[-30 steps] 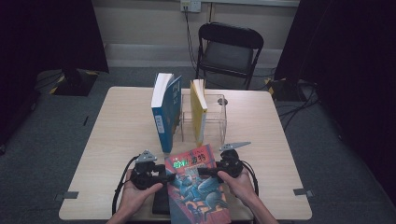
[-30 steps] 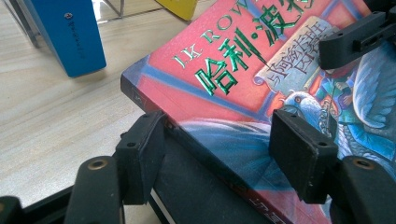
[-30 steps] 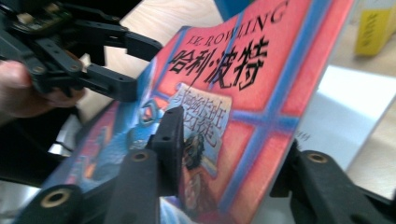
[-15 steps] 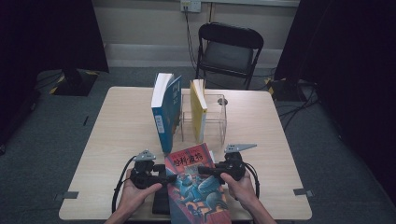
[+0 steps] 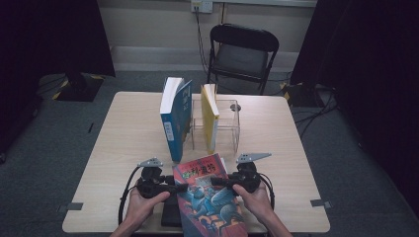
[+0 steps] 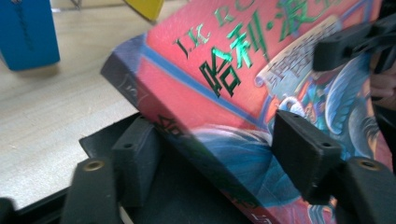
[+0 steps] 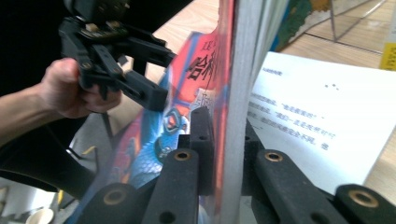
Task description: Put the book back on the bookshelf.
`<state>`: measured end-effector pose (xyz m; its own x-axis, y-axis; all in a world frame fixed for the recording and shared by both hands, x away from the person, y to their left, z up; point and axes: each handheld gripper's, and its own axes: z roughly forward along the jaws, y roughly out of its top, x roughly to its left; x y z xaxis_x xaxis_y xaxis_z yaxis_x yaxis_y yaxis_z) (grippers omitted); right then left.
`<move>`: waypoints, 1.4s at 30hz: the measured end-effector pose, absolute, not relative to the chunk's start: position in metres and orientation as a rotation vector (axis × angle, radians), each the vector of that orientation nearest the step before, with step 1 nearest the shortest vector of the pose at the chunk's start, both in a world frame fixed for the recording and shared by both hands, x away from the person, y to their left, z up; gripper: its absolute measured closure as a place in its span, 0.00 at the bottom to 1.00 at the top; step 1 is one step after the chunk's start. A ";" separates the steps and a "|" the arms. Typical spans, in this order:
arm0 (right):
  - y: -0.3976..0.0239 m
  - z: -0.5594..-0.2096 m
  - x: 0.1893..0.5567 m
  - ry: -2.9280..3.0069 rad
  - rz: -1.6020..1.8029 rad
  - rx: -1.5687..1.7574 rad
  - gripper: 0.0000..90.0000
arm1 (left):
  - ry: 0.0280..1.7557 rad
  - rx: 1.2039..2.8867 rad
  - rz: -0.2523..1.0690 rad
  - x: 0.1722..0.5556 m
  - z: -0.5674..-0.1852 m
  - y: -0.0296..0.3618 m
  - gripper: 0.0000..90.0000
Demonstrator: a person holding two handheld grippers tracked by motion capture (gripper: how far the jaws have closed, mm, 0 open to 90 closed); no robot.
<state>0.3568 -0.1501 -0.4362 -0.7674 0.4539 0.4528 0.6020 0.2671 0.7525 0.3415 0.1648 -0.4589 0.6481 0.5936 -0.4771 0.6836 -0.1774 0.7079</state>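
Red book (image 5: 210, 197), just in front of the blue book (image 5: 175, 118): right gripper (image 5: 228, 180) clamped on its cover, left gripper (image 5: 174, 187) jaws closing astride its spine.

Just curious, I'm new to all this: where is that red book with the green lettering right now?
In the high view the red book sits at the table's near edge, between the two grippers, just in front of the standing blue book.
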 end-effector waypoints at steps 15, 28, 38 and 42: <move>-0.148 -0.432 0.356 -2.396 -1.516 -1.026 0.91 | 0.968 1.814 -0.149 0.339 -0.448 0.155 0.57; -0.150 -0.416 0.351 -2.369 -1.607 -1.009 0.91 | 0.903 1.772 -0.138 0.340 -0.424 0.156 0.68; -0.147 -0.397 0.345 -2.362 -1.689 -0.994 0.92 | 0.841 1.780 -0.051 0.337 -0.396 0.158 0.72; -0.146 -0.388 0.342 -2.358 -1.727 -0.984 0.92 | 0.803 1.754 -0.034 0.336 -0.387 0.160 0.73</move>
